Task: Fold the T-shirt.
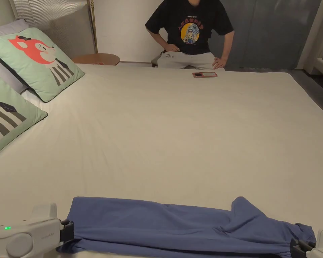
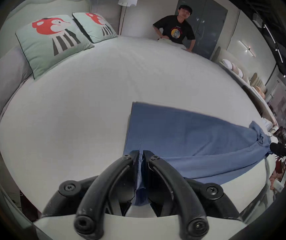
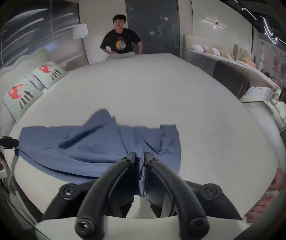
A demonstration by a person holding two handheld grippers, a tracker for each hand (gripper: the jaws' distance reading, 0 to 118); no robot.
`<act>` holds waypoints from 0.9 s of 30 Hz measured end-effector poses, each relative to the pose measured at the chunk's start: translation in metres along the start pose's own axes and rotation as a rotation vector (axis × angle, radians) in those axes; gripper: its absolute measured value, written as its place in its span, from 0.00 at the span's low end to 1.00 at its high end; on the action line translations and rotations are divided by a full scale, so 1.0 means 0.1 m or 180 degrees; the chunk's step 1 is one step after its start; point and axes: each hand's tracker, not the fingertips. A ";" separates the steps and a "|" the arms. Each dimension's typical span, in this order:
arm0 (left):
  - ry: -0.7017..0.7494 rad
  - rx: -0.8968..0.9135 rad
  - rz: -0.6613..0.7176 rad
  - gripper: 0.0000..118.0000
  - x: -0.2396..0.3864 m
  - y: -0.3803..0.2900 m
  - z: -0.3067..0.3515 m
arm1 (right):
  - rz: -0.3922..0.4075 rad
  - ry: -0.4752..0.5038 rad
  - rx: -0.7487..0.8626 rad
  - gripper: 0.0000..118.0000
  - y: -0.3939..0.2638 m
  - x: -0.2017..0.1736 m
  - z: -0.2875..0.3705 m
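At the bottom of the head view we hold a blue T-shirt (image 1: pixel 177 225) stretched in a long band along the near edge of the bed (image 1: pixel 177 134). Our left gripper (image 2: pixel 140 154), at the lower left of that frame, has both jaws clamped on one end of the cloth; our right gripper (image 3: pixel 140 157), at the lower right, has its jaws pressed together on the bunched other end. Farther off, two green pillows (image 1: pixel 39 60) lie at the left edge. At the top, a small red device (image 1: pixel 204 74) rests on the far edge, and a person in a black shirt (image 1: pixel 191 30) sits behind it.
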 end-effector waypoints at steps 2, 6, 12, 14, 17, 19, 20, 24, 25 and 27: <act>0.0041 -0.0018 -0.0024 0.03 0.02 -0.04 -0.02 | 0.0026 -0.0065 -0.0048 0.08 -0.09 0.01 -0.09; 0.0085 0.0005 -0.0011 0.08 0.02 -0.02 -0.05 | -0.0026 -0.0135 -0.0035 0.08 -0.10 -0.01 -0.10; -0.0196 0.0324 0.0162 0.67 0.11 0.17 0.19 | 0.0011 -0.0314 0.0381 0.51 0.16 -0.21 0.26; -0.0311 0.0675 0.0118 0.94 0.29 0.31 0.39 | 0.0063 -0.0264 0.0668 0.84 0.38 -0.37 0.44; -0.0383 0.1137 -0.0023 0.93 0.58 0.56 0.69 | 0.0134 -0.0199 0.1124 0.94 0.69 -0.61 0.65; -0.0391 0.1580 -0.0203 0.93 0.80 0.71 0.91 | 0.0217 -0.0163 0.1403 0.94 0.90 -0.78 0.77; -0.0365 0.1747 -0.0281 0.93 0.89 0.76 0.98 | 0.0249 -0.0148 0.1525 0.94 0.97 -0.85 0.82; -0.0349 0.2323 -0.0501 0.93 1.28 0.89 1.30 | 0.0418 -0.0159 0.1999 0.94 1.23 -1.15 1.04; -0.0308 0.2447 -0.0579 0.93 1.36 0.90 1.34 | 0.0474 -0.0181 0.2094 0.94 1.27 -1.22 1.08; -0.0212 0.2563 -0.0653 0.92 1.44 0.92 1.35 | 0.0512 -0.0242 0.2230 0.94 1.32 -1.30 1.12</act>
